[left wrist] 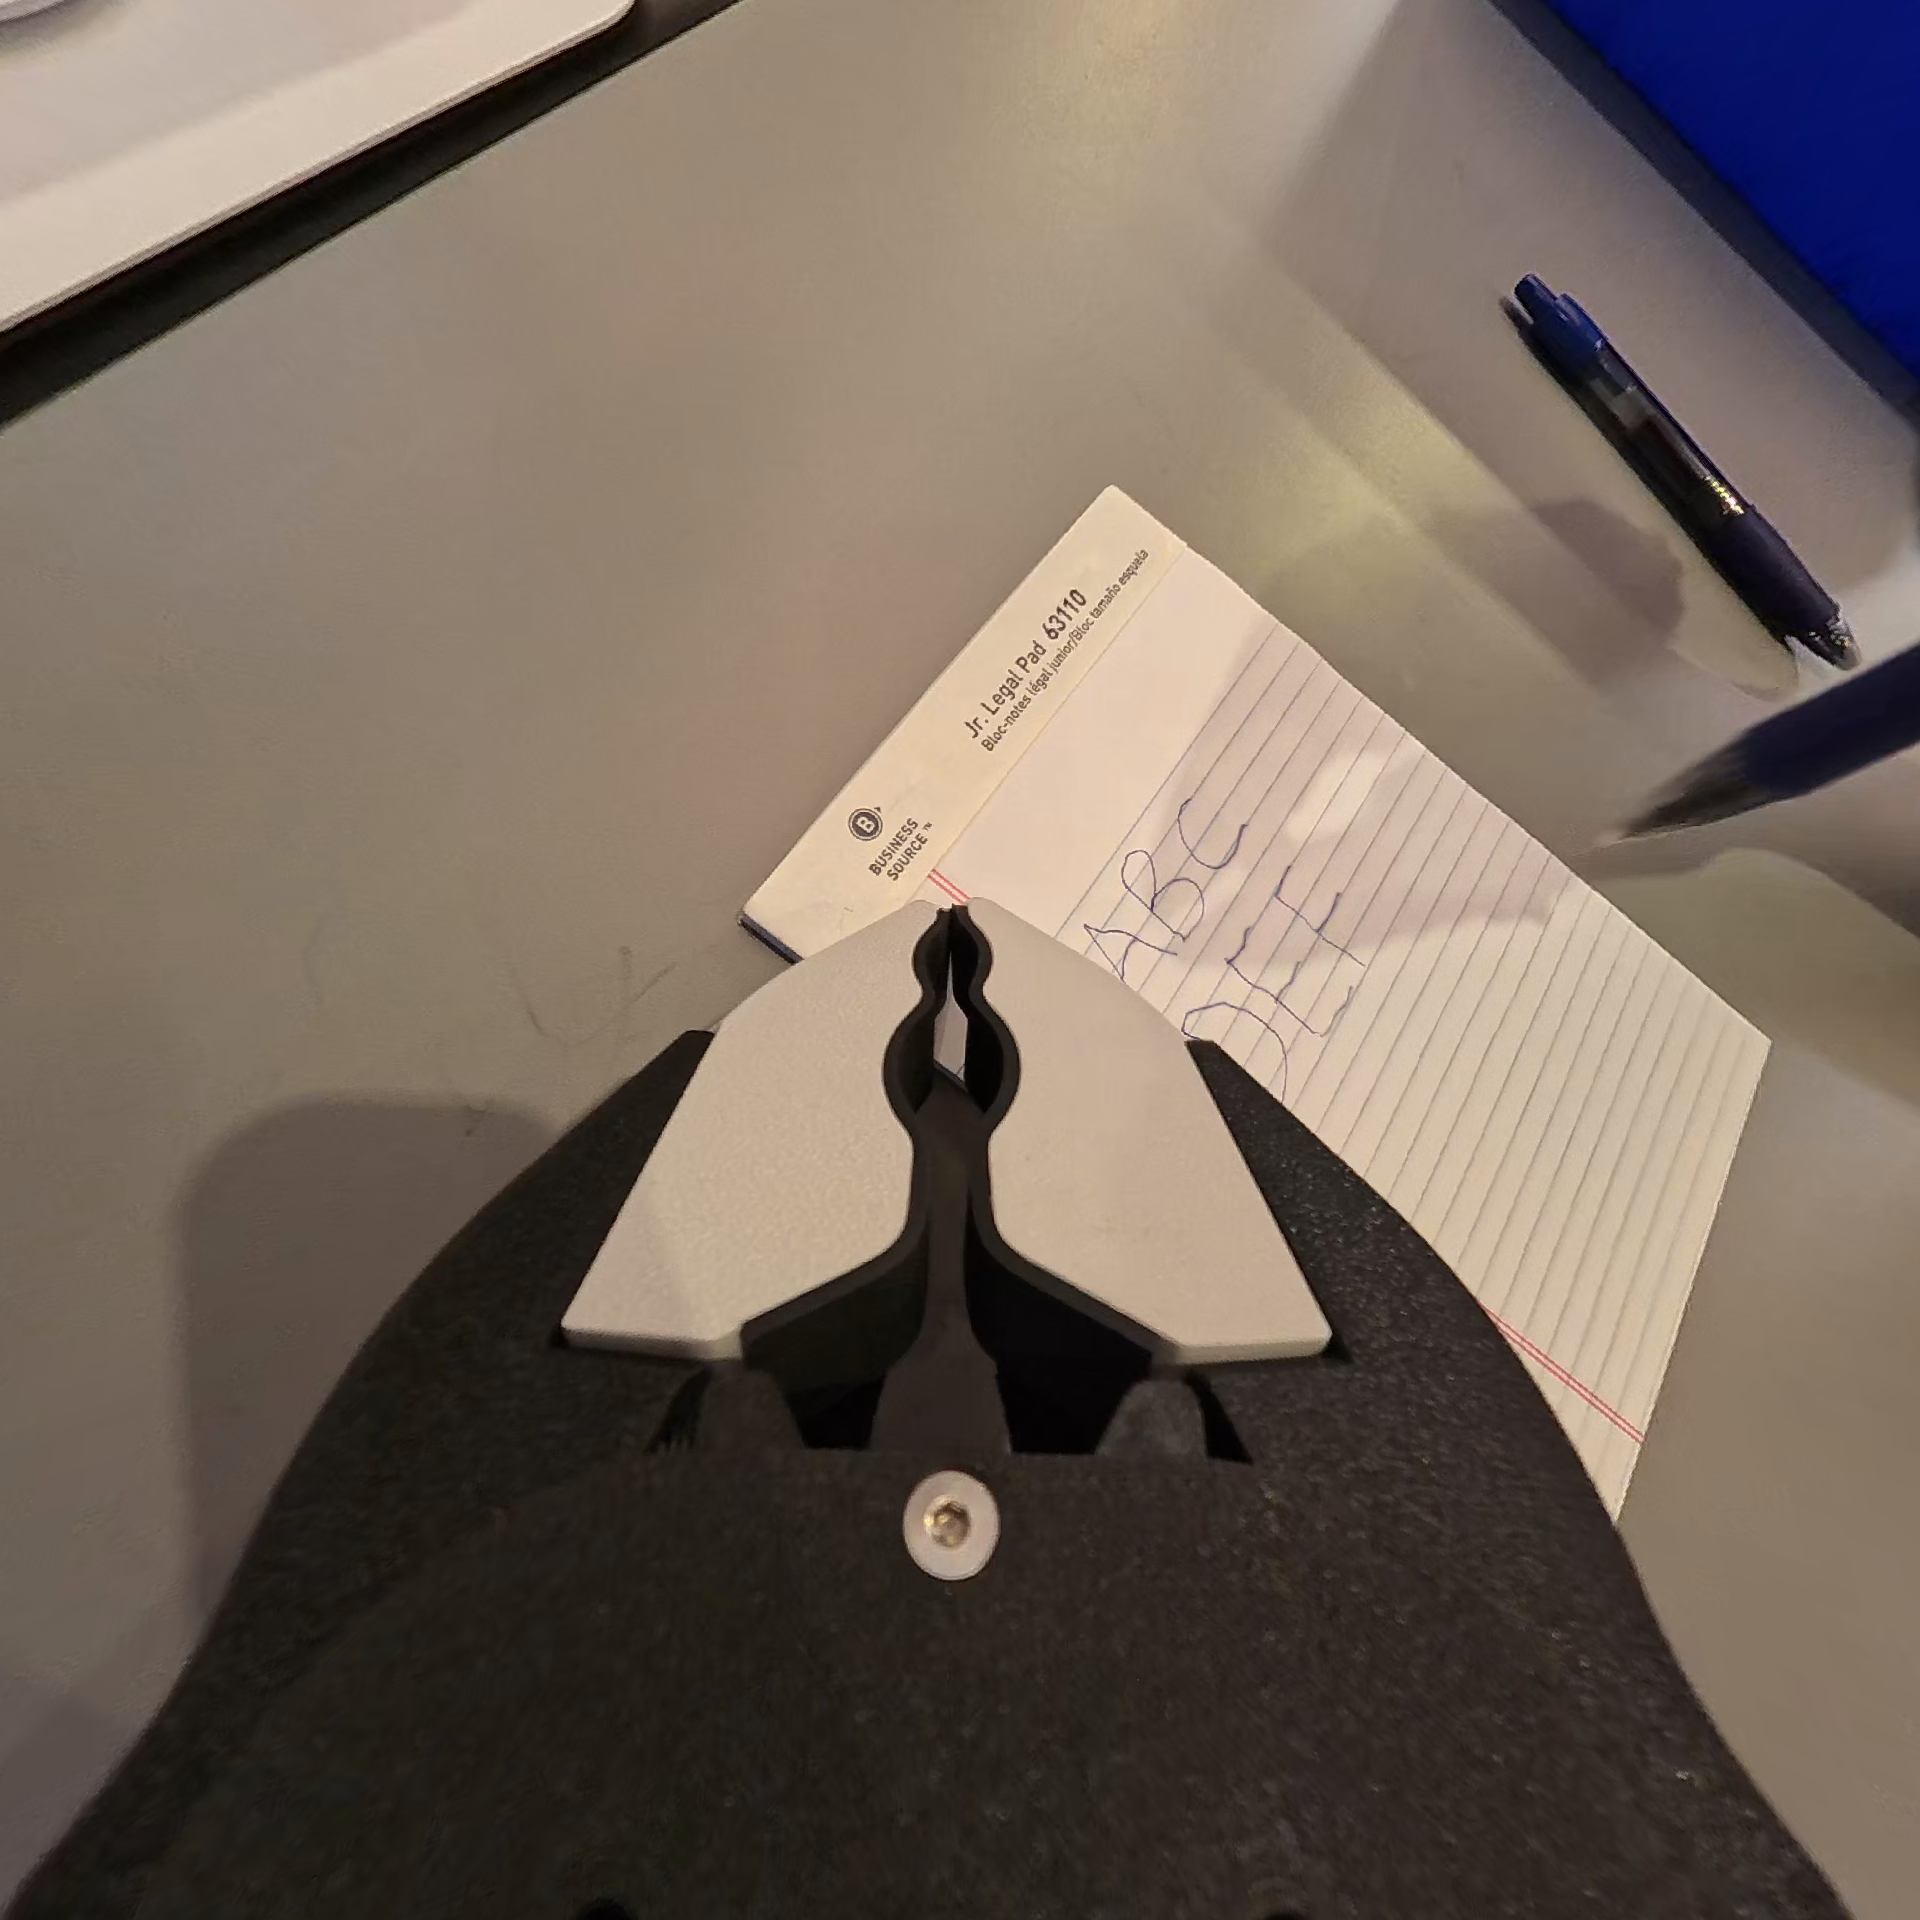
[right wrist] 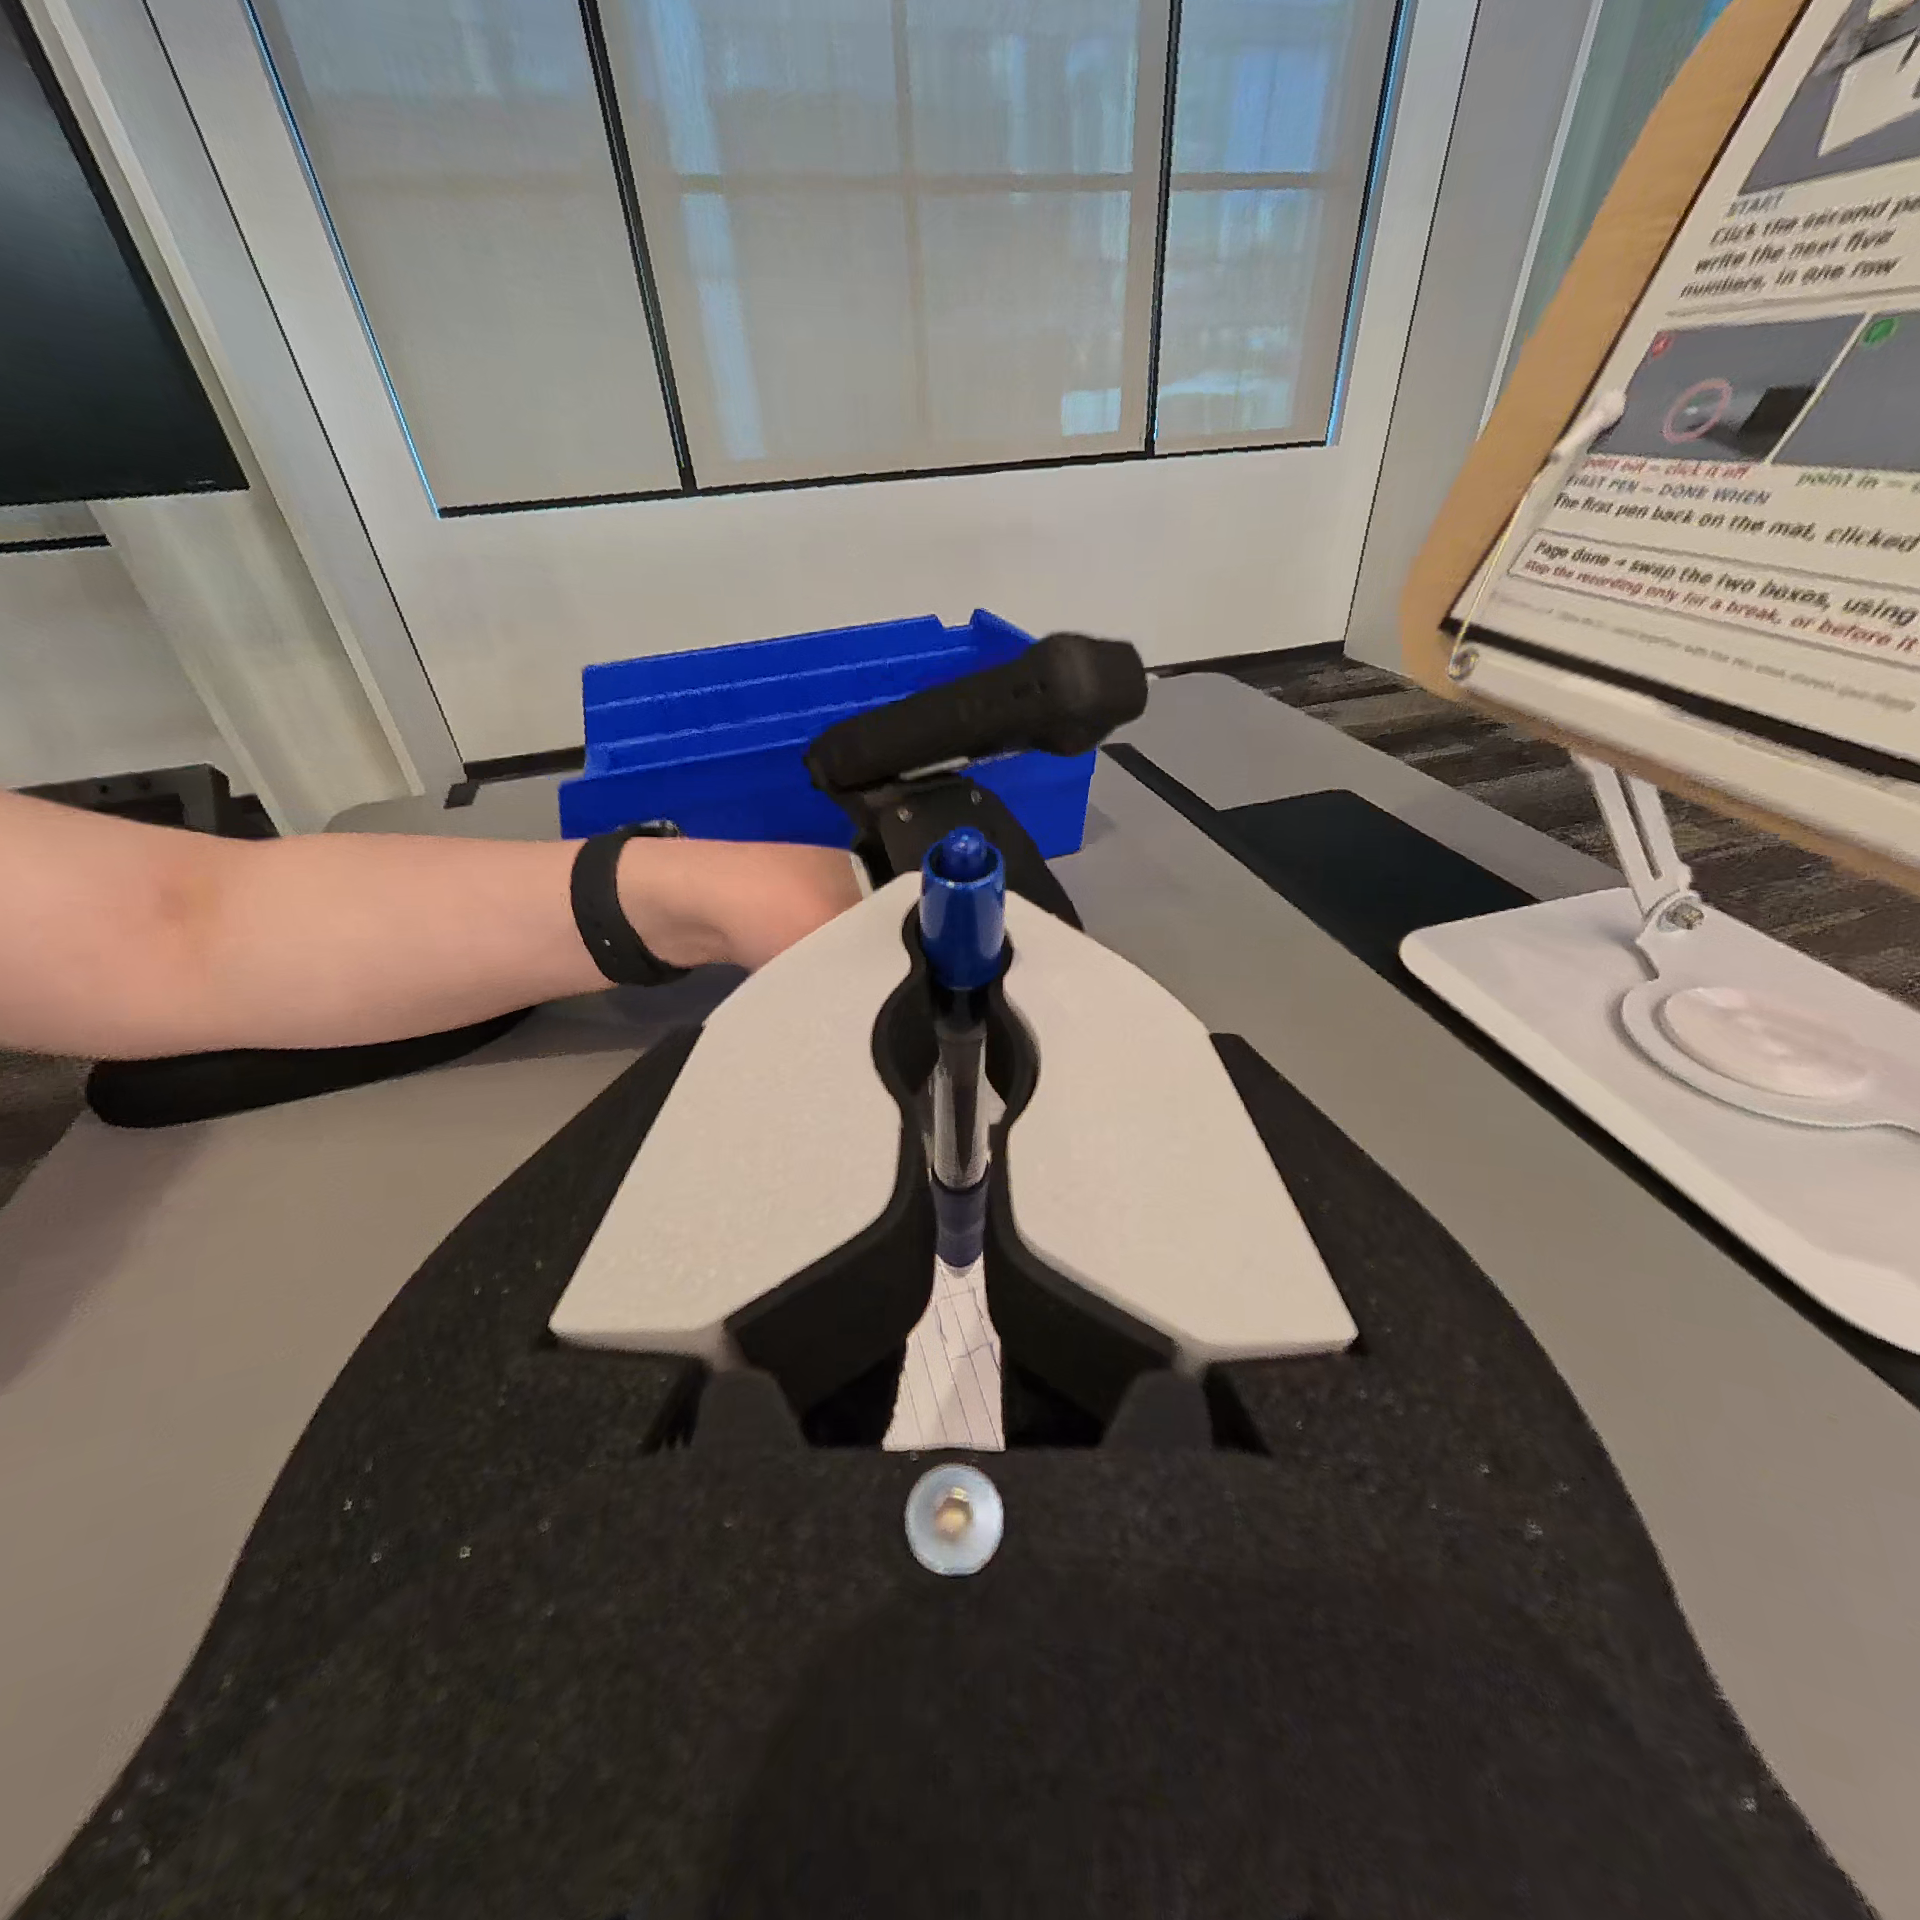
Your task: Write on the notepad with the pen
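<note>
A white lined notepad (left wrist: 1403, 935) lies on the grey table and bears blue handwriting on its top lines. My left gripper (left wrist: 951, 916) is shut and empty, with its tips over the pad's upper left corner, by the header strip. My right gripper (right wrist: 961, 930) is shut on a blue pen (right wrist: 958, 1081), which stands upright between the fingers with its clicker end up. In the left wrist view that pen's blurred tip end (left wrist: 1766, 764) comes in from the right, just off the pad's right edge. A strip of the pad (right wrist: 951, 1382) shows through the right gripper's gap.
A second blue pen (left wrist: 1683, 468) lies on the table beyond the pad. A blue bin (right wrist: 748, 717) stands at the far edge. A document stand with a printed sheet (right wrist: 1714, 395) and a white base (right wrist: 1662, 1122) is on the right. A person's forearm (right wrist: 312, 914) reaches in from the left. Some 15 centimetres of space lies between my two pairs of fingers.
</note>
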`<state>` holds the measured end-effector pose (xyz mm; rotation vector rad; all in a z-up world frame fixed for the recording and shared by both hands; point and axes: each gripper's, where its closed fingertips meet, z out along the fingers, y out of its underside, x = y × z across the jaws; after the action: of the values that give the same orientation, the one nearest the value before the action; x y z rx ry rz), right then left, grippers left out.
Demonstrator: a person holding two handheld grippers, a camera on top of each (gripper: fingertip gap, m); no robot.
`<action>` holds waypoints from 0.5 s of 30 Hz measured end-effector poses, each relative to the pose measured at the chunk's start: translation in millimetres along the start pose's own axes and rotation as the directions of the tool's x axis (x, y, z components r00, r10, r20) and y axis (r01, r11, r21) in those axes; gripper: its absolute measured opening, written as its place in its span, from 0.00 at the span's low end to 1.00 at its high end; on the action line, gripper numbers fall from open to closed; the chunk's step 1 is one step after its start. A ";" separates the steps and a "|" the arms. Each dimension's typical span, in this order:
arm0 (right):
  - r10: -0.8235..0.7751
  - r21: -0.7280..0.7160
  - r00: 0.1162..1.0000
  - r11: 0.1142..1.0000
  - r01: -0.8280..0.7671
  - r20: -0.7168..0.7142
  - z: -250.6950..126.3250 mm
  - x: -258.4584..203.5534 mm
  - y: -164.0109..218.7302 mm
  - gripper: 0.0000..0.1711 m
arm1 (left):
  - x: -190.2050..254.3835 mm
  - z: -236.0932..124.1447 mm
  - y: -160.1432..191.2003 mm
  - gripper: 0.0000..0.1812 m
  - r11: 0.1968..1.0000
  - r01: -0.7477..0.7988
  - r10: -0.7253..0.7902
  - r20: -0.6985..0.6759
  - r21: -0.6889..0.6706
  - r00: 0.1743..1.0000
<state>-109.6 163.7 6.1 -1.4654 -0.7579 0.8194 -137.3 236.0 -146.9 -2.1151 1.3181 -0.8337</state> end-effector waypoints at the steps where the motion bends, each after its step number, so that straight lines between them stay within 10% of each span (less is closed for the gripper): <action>1: 0.001 0.004 1.000 1.000 -0.001 -0.002 -1.7 -1.5 -6.8 0.02 | 0.0 0.0 -0.1 0.00 1.000 0.001 -0.001 0.001 0.001 1.000; 15: -0.031 -0.023 0.997 0.999 0.030 -0.070 -36.9 -13.4 -66.0 0.02 | -0.6 0.4 0.2 0.00 1.000 -0.022 0.022 0.036 -0.007 0.999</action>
<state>-84.6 136.2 73.3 -1.4913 -0.7368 0.7344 -137.3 236.5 -147.5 -2.1069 1.3250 -0.7799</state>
